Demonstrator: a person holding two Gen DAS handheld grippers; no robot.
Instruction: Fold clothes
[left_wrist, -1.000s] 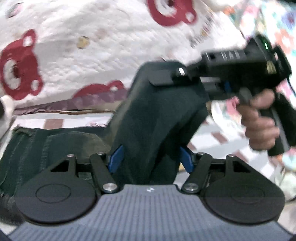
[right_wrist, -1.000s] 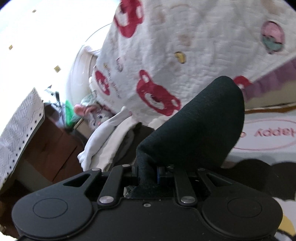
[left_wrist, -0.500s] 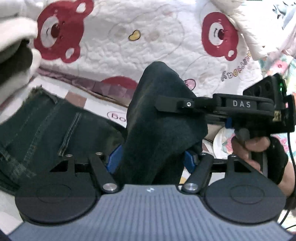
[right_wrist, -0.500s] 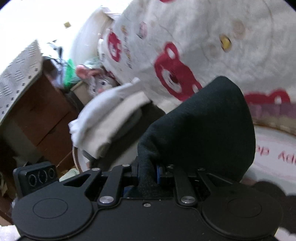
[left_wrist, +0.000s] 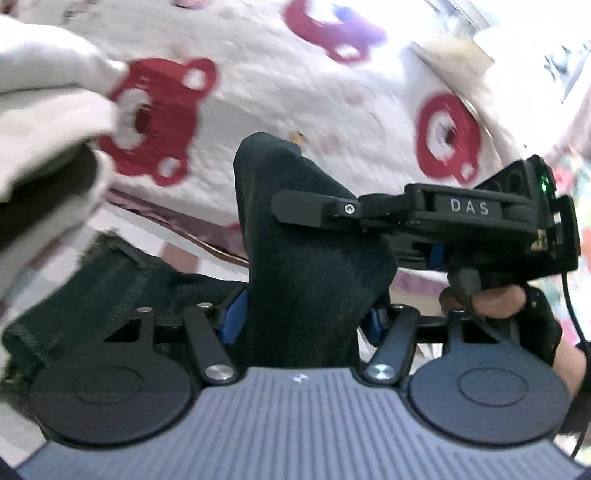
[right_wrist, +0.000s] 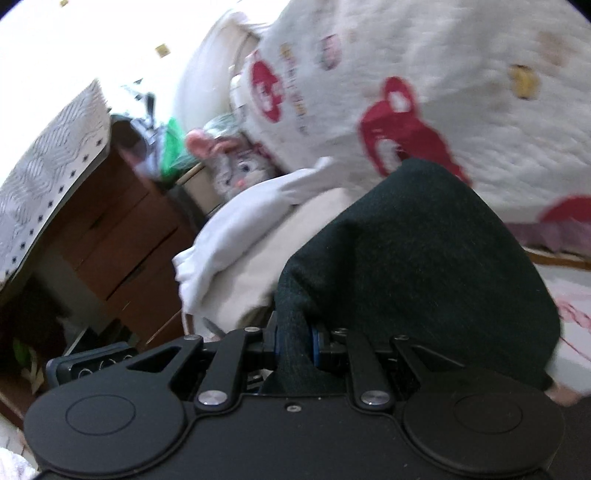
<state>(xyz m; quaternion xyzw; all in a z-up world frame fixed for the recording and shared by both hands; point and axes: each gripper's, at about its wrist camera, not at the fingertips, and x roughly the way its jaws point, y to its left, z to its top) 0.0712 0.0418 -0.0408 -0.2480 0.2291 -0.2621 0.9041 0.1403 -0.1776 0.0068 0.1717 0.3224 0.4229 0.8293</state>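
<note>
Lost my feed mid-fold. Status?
Left gripper closing around dark garment. Right gripper shut on same garment, lifted. White clothes pile close ahead, not blocking.

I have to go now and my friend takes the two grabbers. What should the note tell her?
Left tongs: closing, with a thick bunch of the dark green cloth garment between them.
Right tongs: shut tight on another fold of the same garment, which is lifted.
The rest of the garment trails down onto the bed, in front of the white quilt with red bears.
A white folded pile sits to the left.
Done: both ends picked up. Left: lay it flat and finish folding.
</note>
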